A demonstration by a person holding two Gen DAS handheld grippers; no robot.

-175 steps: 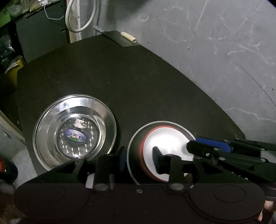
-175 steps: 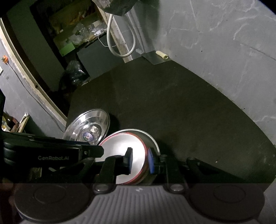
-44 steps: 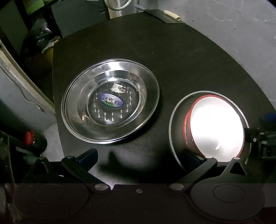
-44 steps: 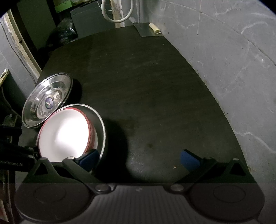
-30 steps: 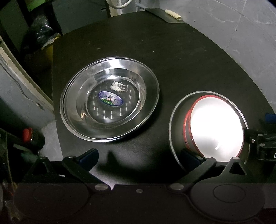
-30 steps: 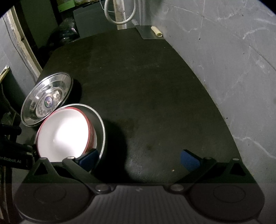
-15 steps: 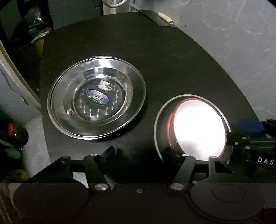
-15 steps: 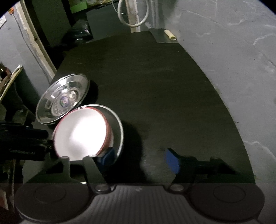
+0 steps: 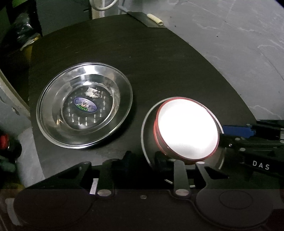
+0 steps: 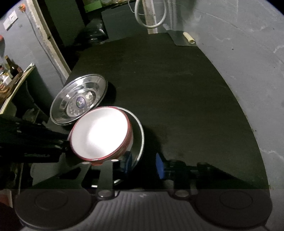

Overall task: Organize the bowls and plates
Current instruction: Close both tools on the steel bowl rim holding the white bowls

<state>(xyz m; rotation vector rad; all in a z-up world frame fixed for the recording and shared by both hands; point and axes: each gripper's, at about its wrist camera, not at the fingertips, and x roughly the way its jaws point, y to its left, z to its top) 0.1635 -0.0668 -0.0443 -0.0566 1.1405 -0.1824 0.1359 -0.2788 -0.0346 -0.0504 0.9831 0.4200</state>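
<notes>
A red-rimmed white bowl sits inside a steel plate on the dark table, also in the right wrist view with the plate rim. A second steel plate with a blue sticker lies to its left. My left gripper is partly closed, its jaws straddling the near rim of the bowl's plate without touching. My right gripper is partly closed around the same plate's right rim, gap still visible.
The dark table ends at a grey wall on the right. A small cream roll lies on a metal sheet at the far edge. A white hose hangs behind. Shelves and bottles stand at the left.
Both grippers have narrowed from wide open and moved in on the plate holding the bowl, left at its near rim, right at its right rim. Plates and bowl have not moved.
</notes>
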